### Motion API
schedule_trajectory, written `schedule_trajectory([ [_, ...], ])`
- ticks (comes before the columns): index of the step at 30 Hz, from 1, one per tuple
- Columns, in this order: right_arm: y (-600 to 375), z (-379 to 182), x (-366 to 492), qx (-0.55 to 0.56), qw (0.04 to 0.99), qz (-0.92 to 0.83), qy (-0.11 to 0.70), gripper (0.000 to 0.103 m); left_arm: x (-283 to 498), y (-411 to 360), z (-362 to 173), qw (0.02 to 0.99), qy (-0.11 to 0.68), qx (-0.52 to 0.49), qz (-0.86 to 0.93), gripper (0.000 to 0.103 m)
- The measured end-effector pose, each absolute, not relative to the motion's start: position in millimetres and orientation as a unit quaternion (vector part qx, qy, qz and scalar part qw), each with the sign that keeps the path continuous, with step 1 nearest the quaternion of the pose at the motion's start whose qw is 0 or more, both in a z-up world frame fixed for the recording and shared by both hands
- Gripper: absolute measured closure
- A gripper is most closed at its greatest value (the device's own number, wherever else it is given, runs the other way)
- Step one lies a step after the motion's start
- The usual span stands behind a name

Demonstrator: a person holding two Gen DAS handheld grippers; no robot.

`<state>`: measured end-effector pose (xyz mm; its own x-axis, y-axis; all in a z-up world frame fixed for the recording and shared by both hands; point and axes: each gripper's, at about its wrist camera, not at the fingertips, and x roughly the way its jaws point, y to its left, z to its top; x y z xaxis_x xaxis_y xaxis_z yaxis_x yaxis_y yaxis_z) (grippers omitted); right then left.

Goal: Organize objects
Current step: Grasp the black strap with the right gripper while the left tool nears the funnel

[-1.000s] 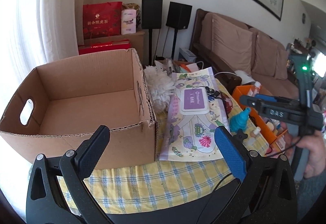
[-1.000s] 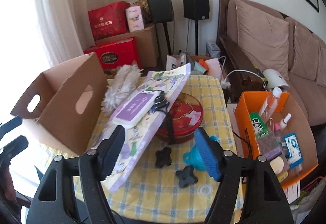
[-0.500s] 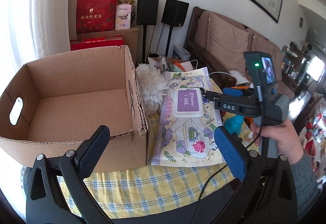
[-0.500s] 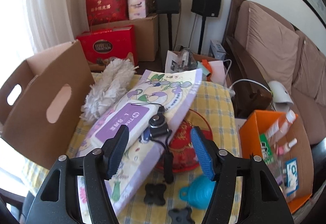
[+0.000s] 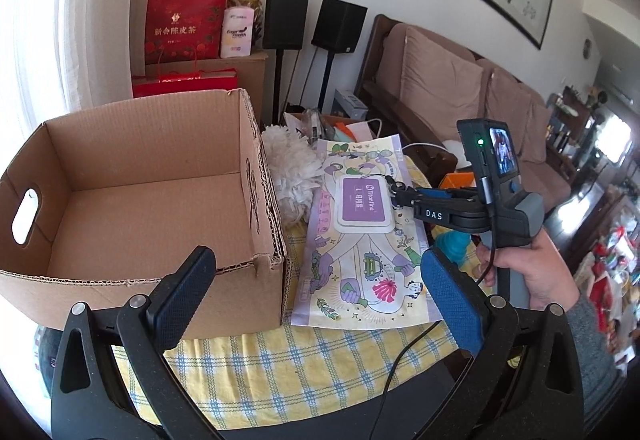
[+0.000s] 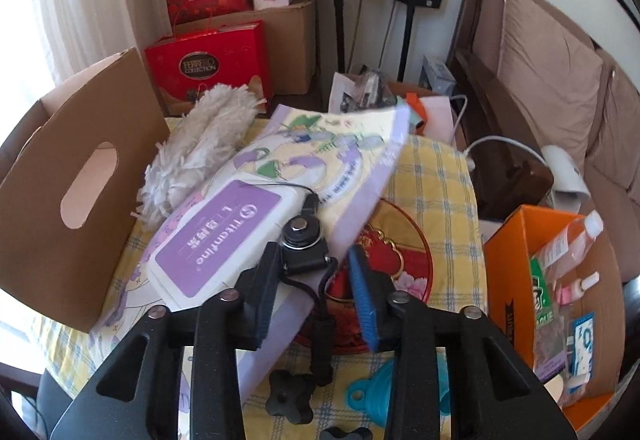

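On the bench [image 5: 256,368], right of one open cardboard box [image 5: 132,200], lay a flat wipes pack [image 6: 256,224], its long axis running near-left to far-right, propped on one red tin [image 6: 404,264]. A small black clip mount [image 6: 302,244] with a cord lay on the pack. The right hand-held gripper [image 6: 312,288] had just been closing around this mount, its left pad touching; a firm grasp could not be told. The left hand-held gripper [image 5: 316,304] hung released. One white duster [image 6: 196,144], two black knobs and one teal funnel [image 6: 380,388] crowded nearby.

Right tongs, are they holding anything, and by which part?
Nothing gripped yet: the right tongs have just been closing around the black clip, with a gap beside one pad.
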<state>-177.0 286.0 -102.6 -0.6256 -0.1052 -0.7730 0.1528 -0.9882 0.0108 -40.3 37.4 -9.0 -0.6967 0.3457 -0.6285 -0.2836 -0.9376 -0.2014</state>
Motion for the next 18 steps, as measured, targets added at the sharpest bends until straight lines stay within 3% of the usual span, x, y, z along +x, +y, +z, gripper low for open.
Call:
schedule_trajectory([
  [2,288.8,-102.6,-176.8,0.427,0.071,-0.901,0.021,0.077,-40.1,37.0,-8.6,0.173,-0.046,-0.351,0.919,0.001],
  [18,315.6,-41.1,-120.3,0.357,0.079,-0.93,-0.04,0.078,-19.4,69.5,-7.3,0.225,-0.027,-0.354,0.907,0.001],
])
